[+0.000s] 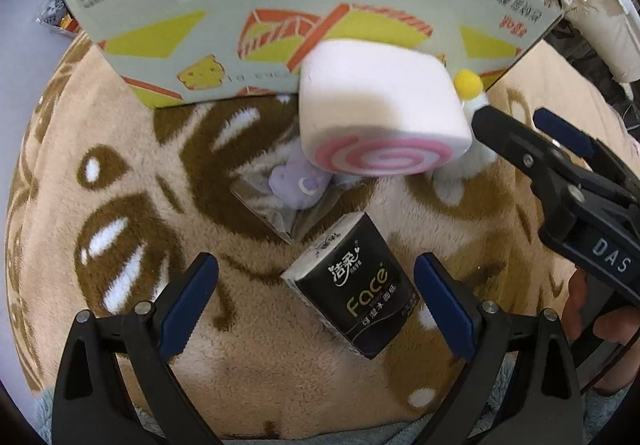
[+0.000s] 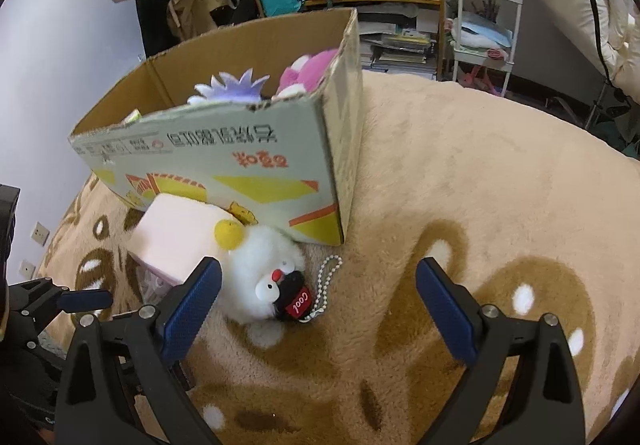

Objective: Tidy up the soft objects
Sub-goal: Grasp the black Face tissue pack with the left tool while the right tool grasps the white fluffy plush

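Spread over a bed: a tan blanket with brown markings, carrying everything. Left to right across it: a small purple toy in a clear bag, a black tissue pack, a pink roll cushion, a white fluffy toy with a yellow pompom and bead chain. Behind them, toward the blanket's far edge, a cardboard box, already holding a few plush toys.

Left hand-held gripper: jaws wide apart, empty, hovering with the tissue pack between its fingers, not touching. Right hand-held gripper: also spread open, holding nothing, the white toy just inside its left finger.

Likely step in hand: picking up the white toy for the box. Best done by shifting the right hand-held gripper leftward to centre on the fluffy body, not the chain, then closing gently but fully, since plush compresses. Worth avoiding: snagging the cushion leaning against it.
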`<action>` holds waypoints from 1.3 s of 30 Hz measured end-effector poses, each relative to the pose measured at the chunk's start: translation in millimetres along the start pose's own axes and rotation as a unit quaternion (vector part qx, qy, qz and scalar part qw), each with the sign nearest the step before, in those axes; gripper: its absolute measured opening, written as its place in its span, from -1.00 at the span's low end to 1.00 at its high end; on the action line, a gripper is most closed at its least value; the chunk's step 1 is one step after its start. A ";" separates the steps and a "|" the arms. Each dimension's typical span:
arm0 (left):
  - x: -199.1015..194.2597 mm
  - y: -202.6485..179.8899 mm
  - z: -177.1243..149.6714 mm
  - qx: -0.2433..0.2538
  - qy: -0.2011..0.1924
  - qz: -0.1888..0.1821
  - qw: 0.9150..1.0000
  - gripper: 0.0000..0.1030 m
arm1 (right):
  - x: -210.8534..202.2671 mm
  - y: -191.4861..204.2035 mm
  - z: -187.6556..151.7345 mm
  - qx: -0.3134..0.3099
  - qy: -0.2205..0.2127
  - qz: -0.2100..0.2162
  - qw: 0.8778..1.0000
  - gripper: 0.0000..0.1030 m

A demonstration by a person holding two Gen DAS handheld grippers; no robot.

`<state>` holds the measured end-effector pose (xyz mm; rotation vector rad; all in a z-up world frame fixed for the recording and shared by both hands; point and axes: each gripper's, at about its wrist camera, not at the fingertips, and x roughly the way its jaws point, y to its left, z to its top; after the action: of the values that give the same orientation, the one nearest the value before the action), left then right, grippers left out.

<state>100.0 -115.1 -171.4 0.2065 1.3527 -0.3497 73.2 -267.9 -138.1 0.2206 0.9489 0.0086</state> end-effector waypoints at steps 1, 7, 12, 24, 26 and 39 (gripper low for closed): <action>2.4 -1.5 0.0 0.002 0.004 0.002 1.000 0.89 | 2.8 -0.1 -0.2 0.001 0.005 0.008 1.000 0.86; 15.6 -12.5 2.1 0.001 0.025 0.003 1.000 0.89 | 14.4 -0.4 -2.5 0.005 0.031 0.018 0.999 0.73; 21.2 -19.1 -2.7 -0.004 0.025 0.004 1.000 0.88 | 14.7 -1.3 -2.6 0.006 0.030 0.021 0.999 0.71; 19.8 -25.2 -20.3 0.006 0.025 -0.015 1.000 0.15 | 19.5 10.4 -4.3 -0.014 0.035 0.036 0.999 0.45; 16.3 -28.2 -21.1 0.008 0.024 -0.020 0.999 0.02 | 20.5 10.1 -4.5 -0.012 0.035 0.039 0.999 0.44; 2.3 -27.6 -26.2 0.016 0.012 -0.030 0.999 -0.36 | 39.2 16.2 -1.6 -0.012 0.055 0.052 0.997 -0.22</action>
<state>66.4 -132.1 -177.7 0.1977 1.3787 -0.4209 96.3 -247.8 -167.5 0.2487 1.0448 0.1286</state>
